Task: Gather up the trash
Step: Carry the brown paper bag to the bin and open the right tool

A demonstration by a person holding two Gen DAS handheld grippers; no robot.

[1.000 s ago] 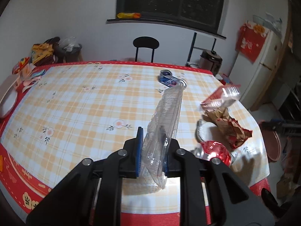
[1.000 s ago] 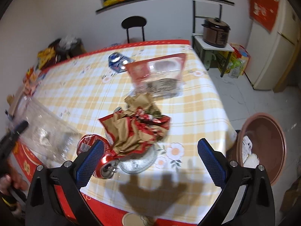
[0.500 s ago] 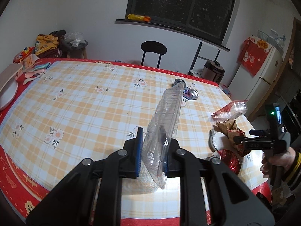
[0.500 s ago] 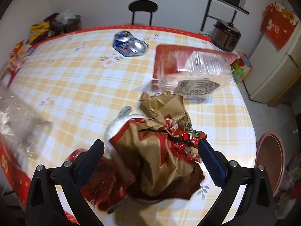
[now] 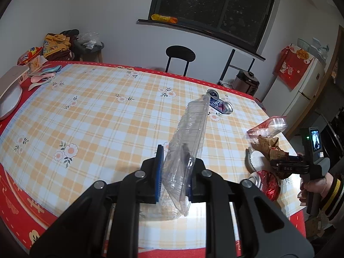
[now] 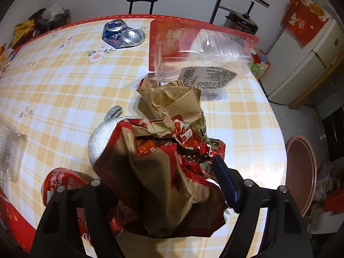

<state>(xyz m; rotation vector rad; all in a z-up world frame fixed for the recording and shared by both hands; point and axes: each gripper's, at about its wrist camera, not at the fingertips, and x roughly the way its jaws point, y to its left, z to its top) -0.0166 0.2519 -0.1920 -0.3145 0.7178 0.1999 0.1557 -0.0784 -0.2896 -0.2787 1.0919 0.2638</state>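
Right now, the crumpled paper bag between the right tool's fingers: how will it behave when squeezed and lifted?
The crumpled brown-and-red paper bag looks thin and creased, so it will likely crush further, not resist. Probably light. It lies over a foil tray, which might shift as the bag lifts.

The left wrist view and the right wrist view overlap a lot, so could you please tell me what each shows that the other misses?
Only the left wrist view shows the left gripper shut on the clear plastic packet and the hand holding the right gripper. Only the right wrist view shows the right gripper, closing around the crumpled paper bag, and the pink bin on the floor. Both show the crushed blue can, red can, clear tray and chair.
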